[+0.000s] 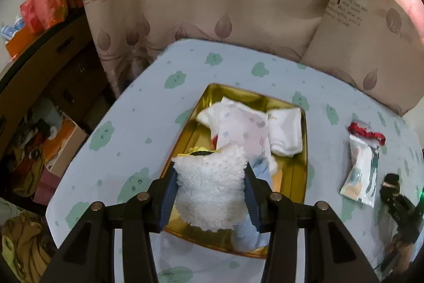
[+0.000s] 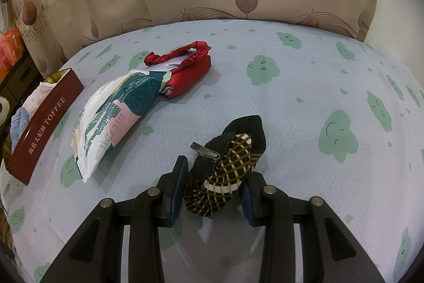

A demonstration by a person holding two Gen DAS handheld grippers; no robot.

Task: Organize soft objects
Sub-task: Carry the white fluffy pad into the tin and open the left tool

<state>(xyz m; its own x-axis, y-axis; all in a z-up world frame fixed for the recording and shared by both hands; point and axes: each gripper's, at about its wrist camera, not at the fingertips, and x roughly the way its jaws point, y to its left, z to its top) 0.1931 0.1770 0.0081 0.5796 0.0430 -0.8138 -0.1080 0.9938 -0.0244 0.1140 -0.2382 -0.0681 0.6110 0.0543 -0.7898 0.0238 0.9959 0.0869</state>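
Observation:
My left gripper (image 1: 210, 182) is shut on a white fluffy plush (image 1: 209, 187) and holds it over the near end of a gold-lined tin tray (image 1: 303, 171). In the tray lie white socks (image 1: 286, 133), a pale printed cloth (image 1: 241, 129) and a blue cloth (image 1: 249, 232). My right gripper (image 2: 216, 177) has its jaws around a black and brown checked sock bundle (image 2: 228, 171) with a metal clip (image 2: 205, 150), lying on the table. A red satin pouch (image 2: 185, 71) and a plastic packet (image 2: 114, 113) lie further left.
The tray's red side reads TOFFEE (image 2: 45, 126) at the left edge. The tablecloth (image 2: 304, 97) is pale blue with green clouds. Leaf-print curtains (image 1: 212, 4) hang behind. Boxes and bags (image 1: 45, 110) crowd the floor left of the table. The right gripper shows in the left wrist view (image 1: 397, 203).

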